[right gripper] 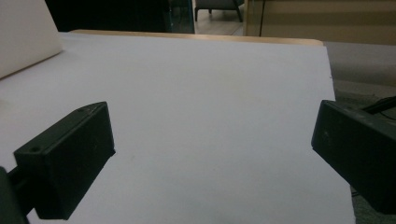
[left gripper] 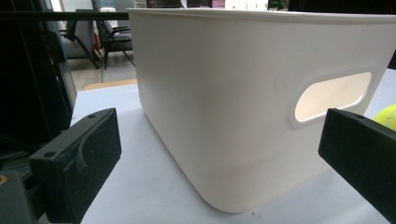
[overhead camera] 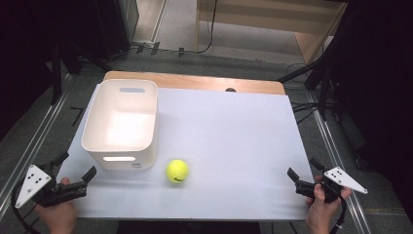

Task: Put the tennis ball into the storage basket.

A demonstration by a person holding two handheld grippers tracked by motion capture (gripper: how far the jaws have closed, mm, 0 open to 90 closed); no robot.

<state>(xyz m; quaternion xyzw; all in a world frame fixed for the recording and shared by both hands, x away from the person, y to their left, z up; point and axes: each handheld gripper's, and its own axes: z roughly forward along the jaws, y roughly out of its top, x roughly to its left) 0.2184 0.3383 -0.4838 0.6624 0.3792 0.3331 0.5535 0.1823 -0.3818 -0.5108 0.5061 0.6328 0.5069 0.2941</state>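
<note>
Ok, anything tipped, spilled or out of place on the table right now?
Nothing stands out. The white bin stands upright, the tennis ball rests beside it, apart. Both the left gripper and right gripper are open, holding nothing.

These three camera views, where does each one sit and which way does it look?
High view: above the person's side, looking forward and down at the table, white bin and tennis ball; both hands with each tool show.
Left gripper view: rides the left tool, facing the bin; its black jaws show.
Right gripper view: rides the right tool, facing bare table; jaws show.
Shared: high and left gripper views both show bin and ball.
</note>
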